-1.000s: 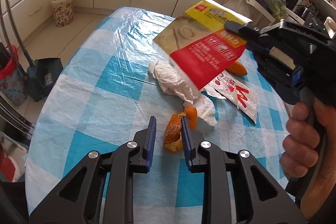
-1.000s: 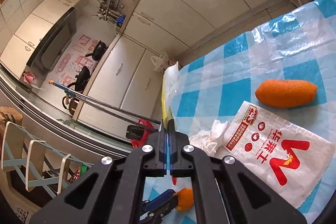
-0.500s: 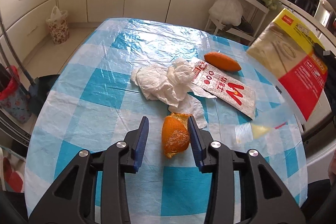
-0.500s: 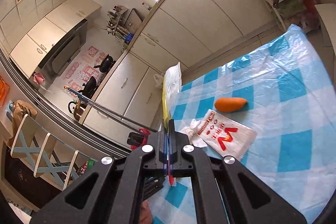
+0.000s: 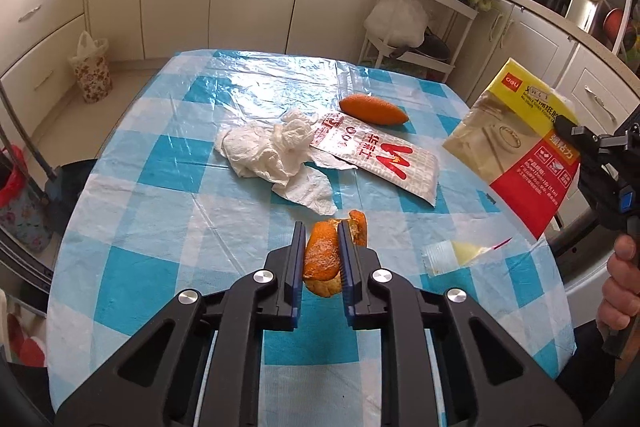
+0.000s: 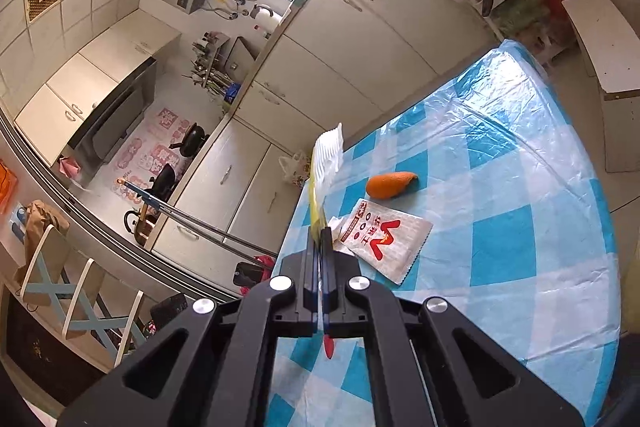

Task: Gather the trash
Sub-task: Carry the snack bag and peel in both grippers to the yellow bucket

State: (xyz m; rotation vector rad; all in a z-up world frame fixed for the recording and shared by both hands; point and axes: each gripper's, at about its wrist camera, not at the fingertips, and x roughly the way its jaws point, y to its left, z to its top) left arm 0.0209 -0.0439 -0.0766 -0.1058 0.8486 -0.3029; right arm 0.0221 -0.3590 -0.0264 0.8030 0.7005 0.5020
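My left gripper is closing its jaws on a curled orange peel, and the blue pads press it from both sides just above the checked tablecloth. At the right edge my right gripper is shut on a yellow-and-red flat package held in the air. In the right wrist view that package shows edge-on between the shut fingers of the right gripper. On the cloth lie a crumpled paper towel, a white printed wrapper, another orange peel and a clear plastic scrap.
A floral bag-lined bin stands on the floor by the cabinets at the far left. A red-lined bin sits at the left edge. A wire rack with bags stands beyond the table. A person's hand grips the right tool.
The left jaws widened around the orange peel, then closed on it and drew back. The right gripper carried the package from over the middle of the table out to its right side.
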